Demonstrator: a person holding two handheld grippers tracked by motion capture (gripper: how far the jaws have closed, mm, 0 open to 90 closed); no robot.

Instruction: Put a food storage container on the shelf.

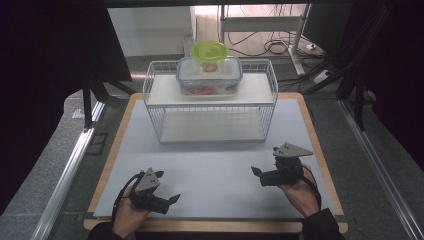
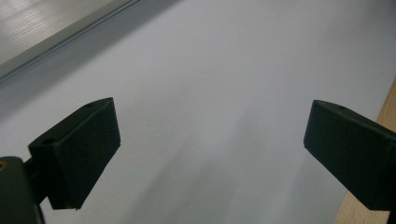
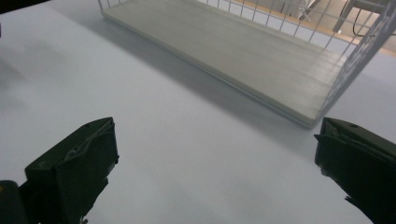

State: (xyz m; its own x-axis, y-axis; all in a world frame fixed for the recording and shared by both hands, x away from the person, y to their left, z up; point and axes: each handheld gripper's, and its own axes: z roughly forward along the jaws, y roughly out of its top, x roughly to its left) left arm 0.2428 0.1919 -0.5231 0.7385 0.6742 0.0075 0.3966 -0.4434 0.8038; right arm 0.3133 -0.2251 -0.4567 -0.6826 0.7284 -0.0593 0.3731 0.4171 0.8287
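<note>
A white wire rack (image 1: 210,107) stands at the back middle of the white mat (image 1: 210,170). On its upper shelf sits a clear lidded food box (image 1: 209,76) with reddish contents, and a green round lid (image 1: 210,50) rests above it. My left gripper (image 1: 167,186) is held low at the front left, open, with nothing between its jaws. In the left gripper view, the left gripper (image 2: 210,154) hangs over bare mat. At the front right, my right gripper (image 1: 266,160) is open and holds nothing. In the right gripper view, the right gripper (image 3: 215,158) faces the rack's lower shelf (image 3: 233,51).
The mat lies on a wooden board whose edge (image 1: 320,165) borders it on the right. A wooden strip (image 2: 385,109) shows beside the left gripper's right jaw. Metal rails (image 1: 70,170) run along the table's left and right. Cables and furniture legs (image 1: 270,45) lie beyond the rack.
</note>
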